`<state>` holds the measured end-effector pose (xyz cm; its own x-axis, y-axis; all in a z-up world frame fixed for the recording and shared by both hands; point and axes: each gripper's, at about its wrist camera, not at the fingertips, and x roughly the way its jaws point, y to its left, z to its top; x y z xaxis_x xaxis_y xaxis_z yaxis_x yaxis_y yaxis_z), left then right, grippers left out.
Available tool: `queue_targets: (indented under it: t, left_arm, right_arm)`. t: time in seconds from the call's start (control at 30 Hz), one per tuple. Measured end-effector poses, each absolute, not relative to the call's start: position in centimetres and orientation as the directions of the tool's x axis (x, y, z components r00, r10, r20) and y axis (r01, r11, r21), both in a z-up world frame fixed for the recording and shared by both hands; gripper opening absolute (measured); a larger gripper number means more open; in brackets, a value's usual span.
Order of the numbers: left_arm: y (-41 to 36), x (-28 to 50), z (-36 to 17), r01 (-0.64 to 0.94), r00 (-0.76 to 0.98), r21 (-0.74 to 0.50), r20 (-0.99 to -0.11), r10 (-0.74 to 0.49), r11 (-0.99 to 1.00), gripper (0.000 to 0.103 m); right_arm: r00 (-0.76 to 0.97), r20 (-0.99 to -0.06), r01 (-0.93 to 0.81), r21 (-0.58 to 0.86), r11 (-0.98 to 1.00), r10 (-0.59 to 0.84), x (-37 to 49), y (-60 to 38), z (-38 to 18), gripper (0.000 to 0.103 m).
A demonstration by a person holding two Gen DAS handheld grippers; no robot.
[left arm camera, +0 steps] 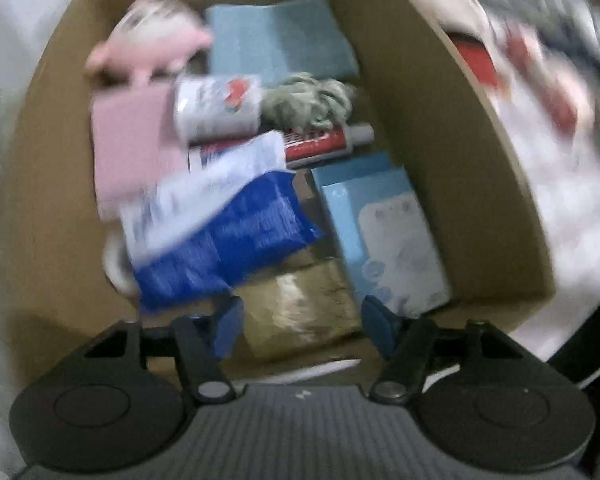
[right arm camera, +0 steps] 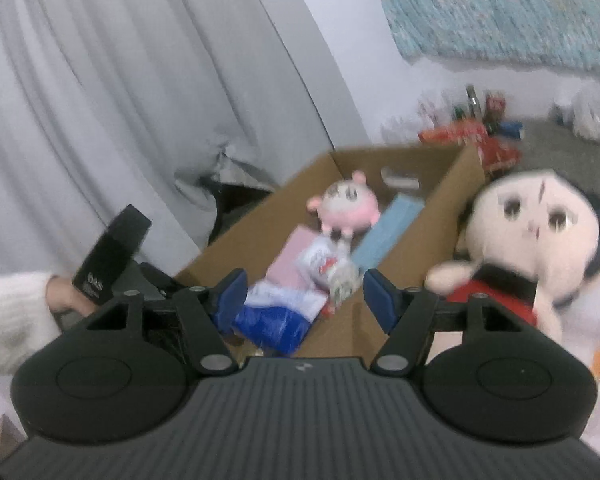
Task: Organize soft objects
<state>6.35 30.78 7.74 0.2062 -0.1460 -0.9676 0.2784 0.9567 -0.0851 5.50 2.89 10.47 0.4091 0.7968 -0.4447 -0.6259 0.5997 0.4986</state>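
Both grippers, left (left arm camera: 300, 320) and right (right arm camera: 304, 296), hover spread and empty near the cardboard box (right arm camera: 452, 196), beside which a soft, light doll (right arm camera: 528, 240) likely takes a squeeze at its body.

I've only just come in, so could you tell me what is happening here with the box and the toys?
A person is sorting soft things into a cardboard box with a handheld gripper in each hand. The left gripper hangs over the box with its jaws open and empty, above the blue packet, the pink plush and the folded cloths. The right gripper is open and empty too, pointed at the box. The big doll in the red top sits outside, against the box's right wall.
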Motion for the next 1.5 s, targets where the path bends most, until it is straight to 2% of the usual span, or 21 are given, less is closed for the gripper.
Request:
queue_targets:
  t: [0.03,0.1,0.13,0.2,0.23,0.3,0.4,0.53,0.6,0.67,0.83,0.9,1.03,1.17,1.5]
  left_arm:
    - [31.6,6.1,7.5,0.213,0.206,-0.137,-0.962,-0.182,0.967,0.067]
    - [31.8,5.4,7.7,0.159,0.249,-0.126,-0.955,-0.163,0.979,0.068]
    - [31.7,5.0,8.0,0.156,0.287,-0.090,-0.949,-0.133,0.984,0.069]
    - [31.0,3.8,9.3,0.112,0.396,0.033,-0.918,-0.014,0.993,0.081]
    - [30.8,3.0,9.7,0.064,0.456,0.084,-0.889,0.045,0.994,0.083]
    - [30.0,0.8,11.2,-0.053,0.598,0.142,-0.789,0.146,0.988,0.095]
    - [28.7,-3.0,12.2,-0.238,0.757,0.060,-0.614,0.224,0.969,0.097]
    - [26.5,-7.1,12.6,-0.330,0.862,-0.064,-0.428,0.273,0.942,0.100]
    - [25.2,-8.6,12.4,-0.373,0.876,-0.059,-0.352,0.330,0.926,0.103]
    - [23.9,-9.8,12.1,-0.402,0.875,0.008,-0.292,0.387,0.915,0.103]
    - [21.1,-11.3,11.1,-0.437,0.842,0.177,-0.264,0.470,0.882,0.103]
    - [20.4,-11.4,10.8,-0.451,0.832,0.205,-0.256,0.492,0.869,0.103]
    - [19.9,-12.7,11.2,-0.488,0.844,0.143,-0.174,0.508,0.861,0.103]
    - [19.9,-11.9,10.7,-0.500,0.822,0.158,-0.221,0.524,0.851,0.103]
    - [19.4,-12.1,10.4,-0.504,0.818,0.173,-0.220,0.532,0.846,0.103]
  right_arm:
    - [0.415,-0.454,-0.617,0.497,0.610,0.789,5.0,2.8,10.1,0.064]
    - [0.437,-0.467,-0.596,0.490,0.636,0.769,4.1,2.3,9.7,0.064]
    - [0.445,-0.468,-0.594,0.484,0.643,0.763,3.7,2.0,9.6,0.064]
    - [0.466,-0.457,-0.604,0.460,0.650,0.757,2.3,1.3,9.7,0.064]
    - [0.487,-0.444,-0.616,0.436,0.656,0.753,1.6,0.9,9.7,0.064]
    - [0.542,-0.407,-0.636,0.372,0.676,0.735,0.3,0.4,9.8,0.065]
    - [0.590,-0.351,-0.652,0.324,0.686,0.727,0.0,0.6,10.0,0.065]
    - [0.592,-0.293,-0.674,0.331,0.661,0.751,0.4,0.8,9.3,0.065]
    - [0.593,-0.309,-0.647,0.368,0.668,0.744,0.7,0.8,8.9,0.066]
    - [0.581,-0.324,-0.641,0.383,0.665,0.746,0.8,1.3,8.3,0.066]
    - [0.581,-0.338,-0.641,0.371,0.672,0.740,0.8,2.5,7.6,0.066]
    - [0.581,-0.328,-0.647,0.369,0.667,0.745,0.5,2.6,7.8,0.066]
    - [0.609,-0.306,-0.661,0.315,0.681,0.732,-0.6,2.3,8.5,0.071]
    - [0.619,-0.301,-0.655,0.312,0.688,0.726,-0.6,2.1,8.5,0.072]
    - [0.630,-0.316,-0.634,0.318,0.705,0.709,0.0,2.3,8.0,0.073]
